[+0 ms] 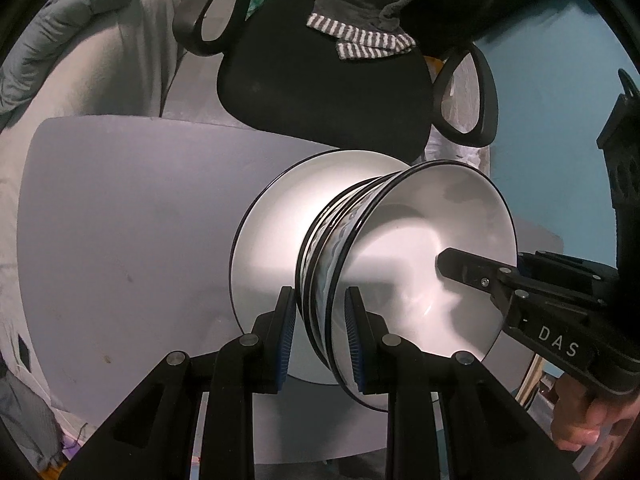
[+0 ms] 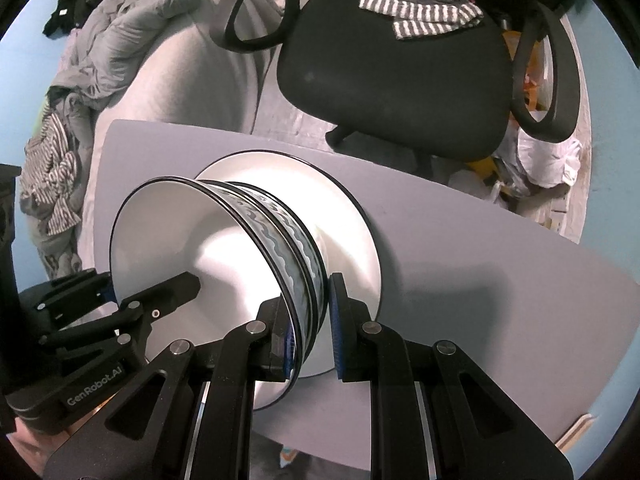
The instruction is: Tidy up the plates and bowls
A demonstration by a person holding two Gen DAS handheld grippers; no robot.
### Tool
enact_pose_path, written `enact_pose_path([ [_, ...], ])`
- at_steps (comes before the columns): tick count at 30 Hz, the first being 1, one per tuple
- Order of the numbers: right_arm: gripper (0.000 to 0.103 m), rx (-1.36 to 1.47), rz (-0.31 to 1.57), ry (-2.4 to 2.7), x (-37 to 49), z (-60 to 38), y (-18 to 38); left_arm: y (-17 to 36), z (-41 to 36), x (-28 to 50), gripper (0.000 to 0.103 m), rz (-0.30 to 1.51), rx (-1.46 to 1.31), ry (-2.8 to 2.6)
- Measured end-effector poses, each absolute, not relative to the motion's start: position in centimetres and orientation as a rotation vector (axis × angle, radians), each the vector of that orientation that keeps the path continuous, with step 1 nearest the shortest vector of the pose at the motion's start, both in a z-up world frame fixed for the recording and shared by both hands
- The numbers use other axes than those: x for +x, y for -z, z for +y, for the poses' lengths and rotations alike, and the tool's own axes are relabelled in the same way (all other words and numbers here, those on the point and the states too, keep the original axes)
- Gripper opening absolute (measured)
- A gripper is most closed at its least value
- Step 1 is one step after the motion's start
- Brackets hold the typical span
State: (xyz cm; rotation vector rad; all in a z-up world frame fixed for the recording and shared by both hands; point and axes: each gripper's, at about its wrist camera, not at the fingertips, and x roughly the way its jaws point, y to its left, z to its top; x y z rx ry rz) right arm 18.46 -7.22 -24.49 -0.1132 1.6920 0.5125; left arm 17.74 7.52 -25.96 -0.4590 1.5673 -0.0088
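On the grey round table [image 2: 460, 260], nested white bowls with blue wave-patterned sides [image 1: 400, 248] sit on a wide white black-rimmed plate [image 1: 280, 216]. Both the left gripper [image 1: 320, 332] and the right gripper [image 2: 310, 328] straddle the stack's rim from opposite sides, one finger inside; whether either actually pinches it cannot be told.

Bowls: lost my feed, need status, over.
Both grippers straddle the stacked bowls' rims, jaws not visibly clamped. Stack sits on the plate. Nothing in the way.
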Motion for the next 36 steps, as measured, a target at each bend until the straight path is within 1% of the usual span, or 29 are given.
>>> enact_pose_path([
  [3,0.016,-0.096,1.705,-0.508,18.6,-7.3,24.6,25.9,7.7,17.6,0.024,1.564,-0.479,0.016],
  [6,0.019,-0.079,1.709,-0.511,18.7,-7.4,24.6,25.9,7.9,17.4,0.025,1.556,-0.485,0.012],
  [7,0.020,-0.076,1.708,-0.511,18.7,-7.4,24.6,25.7,8.0,17.3,0.029,1.551,-0.478,0.004],
  [8,0.021,-0.074,1.705,-0.513,18.6,-7.4,24.6,25.6,8.0,17.2,0.037,1.544,-0.455,-0.012],
  [9,0.024,-0.072,1.701,-0.514,18.6,-7.5,24.5,25.5,8.0,17.1,0.039,1.539,-0.436,-0.026],
  [11,0.032,-0.082,1.676,-0.515,18.3,-7.4,24.0,25.1,8.0,16.9,0.046,1.522,-0.405,-0.048],
  [13,0.055,-0.114,1.644,-0.518,18.0,-7.1,23.3,24.7,8.2,16.5,0.050,1.507,-0.389,-0.072],
  [14,0.058,-0.132,1.620,-0.510,17.9,-7.1,22.9,24.5,8.2,16.3,0.051,1.500,-0.384,-0.077],
  [18,0.061,-0.177,1.549,-0.488,17.2,-7.3,21.5,23.0,8.2,15.3,0.055,1.458,-0.349,-0.107],
  [20,0.061,-0.184,1.516,-0.480,16.8,-7.6,20.6,22.0,8.1,14.7,0.061,1.432,-0.333,-0.127],
  [22,0.062,-0.192,1.483,-0.470,16.4,-7.8,19.8,20.7,8.0,14.0,0.063,1.385,-0.305,-0.147],
  [27,0.063,-0.191,1.405,-0.469,15.4,-8.6,17.5,18.1,7.2,12.4,0.063,1.310,-0.249,-0.182],
  [36,0.064,-0.159,1.286,-0.439,13.5,-10.7,13.1,13.5,6.5,9.3,0.064,1.185,-0.300,-0.197],
])
